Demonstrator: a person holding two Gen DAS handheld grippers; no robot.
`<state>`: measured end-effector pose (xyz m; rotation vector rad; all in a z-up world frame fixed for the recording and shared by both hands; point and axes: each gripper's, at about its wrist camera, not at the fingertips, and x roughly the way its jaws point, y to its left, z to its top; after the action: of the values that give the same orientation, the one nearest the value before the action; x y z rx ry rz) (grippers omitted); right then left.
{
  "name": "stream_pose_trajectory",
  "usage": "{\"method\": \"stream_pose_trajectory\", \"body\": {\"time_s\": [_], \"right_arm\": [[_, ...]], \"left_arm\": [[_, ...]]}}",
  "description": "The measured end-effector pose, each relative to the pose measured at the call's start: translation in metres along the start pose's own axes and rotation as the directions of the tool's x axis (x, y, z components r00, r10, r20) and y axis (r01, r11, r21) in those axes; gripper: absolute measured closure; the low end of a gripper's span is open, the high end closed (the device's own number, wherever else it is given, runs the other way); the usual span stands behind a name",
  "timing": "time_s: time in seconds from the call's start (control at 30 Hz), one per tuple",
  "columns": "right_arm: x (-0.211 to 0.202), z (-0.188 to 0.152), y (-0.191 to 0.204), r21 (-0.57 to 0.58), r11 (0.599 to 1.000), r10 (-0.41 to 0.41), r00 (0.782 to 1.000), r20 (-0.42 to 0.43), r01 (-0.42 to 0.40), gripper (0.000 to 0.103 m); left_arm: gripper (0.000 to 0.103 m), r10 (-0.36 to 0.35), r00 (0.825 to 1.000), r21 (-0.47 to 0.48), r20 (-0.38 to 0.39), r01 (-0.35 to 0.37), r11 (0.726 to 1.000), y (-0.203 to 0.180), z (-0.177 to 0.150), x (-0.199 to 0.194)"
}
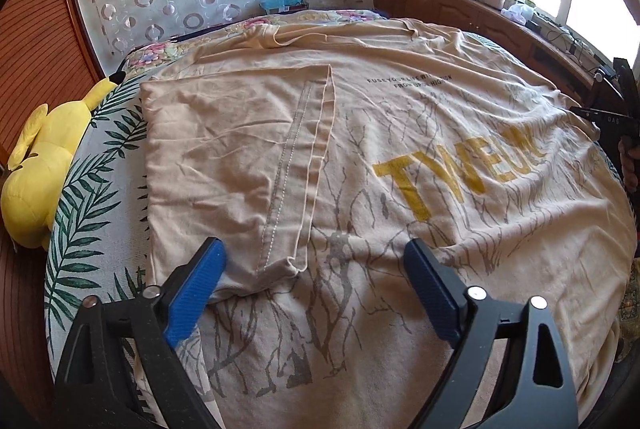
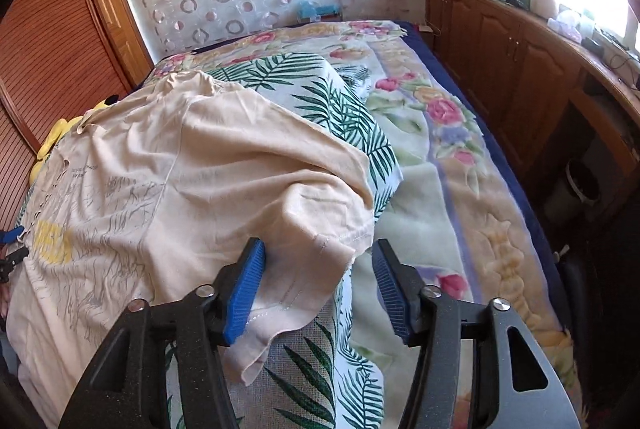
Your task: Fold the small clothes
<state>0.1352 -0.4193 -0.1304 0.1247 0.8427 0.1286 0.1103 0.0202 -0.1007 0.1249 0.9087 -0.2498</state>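
A beige T-shirt (image 1: 400, 133) with yellow lettering and a grey branch print lies spread on a leaf-print cushion. Its left side and sleeve (image 1: 224, 165) are folded inward over the body. My left gripper (image 1: 316, 261) is open, just above the folded sleeve's hem. In the right wrist view the shirt's right sleeve (image 2: 316, 229) hangs bunched over the cushion's edge. My right gripper (image 2: 320, 261) is open, with the sleeve between its blue fingers (image 2: 248, 281). The right gripper also shows at the right edge of the left wrist view (image 1: 608, 117).
The leaf-print cushion (image 2: 344, 109) lies on a floral blanket (image 2: 440, 149) on the bed. A yellow plush toy (image 1: 40, 165) sits at the left beside a wooden wall. A wooden cabinet (image 2: 512, 61) with clutter runs along the right under a window.
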Motion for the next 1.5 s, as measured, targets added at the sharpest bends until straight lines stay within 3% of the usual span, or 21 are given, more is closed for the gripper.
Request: {"method": "stream_pose_trajectory", "body": {"time_s": [0.07,0.13,0.33,0.53,0.7,0.8,0.83,0.97,1.17,1.3,1.5], "right_arm": [[-0.004,0.000,0.007,-0.039,0.999,-0.035,0.999,0.011,0.036,0.084],[-0.006,0.001,0.013,-0.083,0.995,-0.050,0.998,0.025,0.052,0.094],[-0.025,0.006,0.051,-0.178,0.984,-0.011,0.996,0.093,0.027,0.098],[-0.043,0.006,0.116,-0.301,0.951,0.117,0.984,0.137,-0.071,0.098],[-0.020,-0.012,0.160,-0.361,0.918,0.195,0.979,0.055,-0.162,0.098],[-0.003,-0.023,0.173,-0.374,0.911,0.189,0.982,0.006,-0.173,0.085],[-0.001,-0.026,0.175,-0.374,0.910,0.194,0.981,-0.002,-0.181,0.076],[-0.004,-0.027,0.170,-0.353,0.916,0.205,0.979,-0.003,-0.193,0.056],[-0.047,-0.026,0.140,-0.323,0.939,0.153,0.983,0.100,-0.114,0.056],[-0.039,-0.024,0.117,-0.266,0.962,0.094,0.991,0.098,-0.065,0.056],[-0.008,-0.019,0.116,-0.218,0.966,0.152,0.988,0.030,-0.142,0.060]], "left_arm": [[0.000,0.002,1.000,0.008,-0.014,-0.002,1.000,-0.001,0.000,0.003],[0.000,0.001,1.000,0.007,-0.013,-0.001,1.000,-0.002,0.000,0.003],[0.000,0.001,1.000,0.007,-0.012,-0.001,1.000,-0.002,0.000,0.003],[0.000,0.001,1.000,0.007,-0.012,-0.001,1.000,-0.002,0.000,0.003],[0.000,0.001,1.000,0.007,-0.012,-0.001,1.000,-0.002,0.000,0.003],[0.000,0.001,1.000,0.007,-0.013,-0.001,1.000,-0.002,0.000,0.003],[0.000,0.001,1.000,0.007,-0.013,-0.001,1.000,-0.002,0.000,0.003],[0.000,0.000,1.000,0.007,-0.013,0.000,1.000,-0.002,0.000,0.003],[0.000,0.000,1.000,0.007,-0.013,0.000,1.000,-0.001,0.000,0.003],[0.000,0.000,1.000,0.007,-0.013,0.000,1.000,-0.002,0.000,0.003],[0.000,0.000,1.000,0.007,-0.013,0.000,1.000,-0.002,0.000,0.003]]}}
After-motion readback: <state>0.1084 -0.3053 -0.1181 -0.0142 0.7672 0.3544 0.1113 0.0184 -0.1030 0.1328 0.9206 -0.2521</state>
